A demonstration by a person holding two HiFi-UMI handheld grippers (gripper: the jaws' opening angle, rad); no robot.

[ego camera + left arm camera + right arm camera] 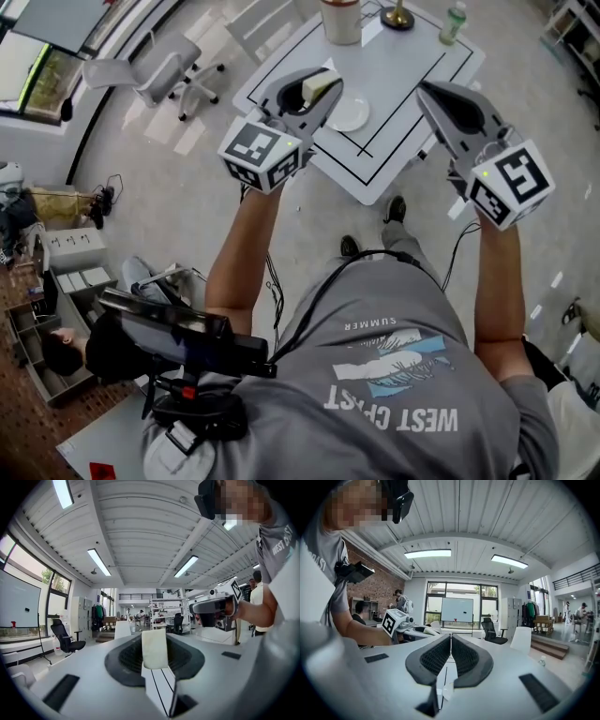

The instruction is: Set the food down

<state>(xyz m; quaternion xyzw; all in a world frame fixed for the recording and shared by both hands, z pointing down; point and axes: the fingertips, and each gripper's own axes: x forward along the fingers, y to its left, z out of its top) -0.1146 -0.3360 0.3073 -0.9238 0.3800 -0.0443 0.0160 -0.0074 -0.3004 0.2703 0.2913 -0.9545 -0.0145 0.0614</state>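
Room: open workshop with a grey floor, ribbed white ceiling and strip lights; brick wall on one side, office chair [164, 75] well apart from the table
Surface: white table [403, 84] marked with black rectangle lines; head view looks steeply down on its near corner
On table: white plate [352, 114] near the near-left edge, bare; beige container [341, 21] and clear bottle [453, 22] at the far side, apart from each other and from the plate
Left gripper [328, 89]: held out level over the table's near-left edge; jaws part-way apart and clamped on the food, one pad on each flat side
Food [154, 648]: pale cream slab, upright between the left jaws, top edge standing above the pads; in head view it sits just beside the plate's left rim; clear of plate and table, though how far above them cannot be told; black table lines show below it through the jaw gap
Right gripper [450, 639]: jaws closed, pads meeting along the centre line, nothing between them; held out near level over the table's near-right edge, apart from the plate
Grippers, relative: side by side, well apart, each visible in the other's gripper view
Operator: standing at the table's near corner, grey printed T-shirt, both forearms extended
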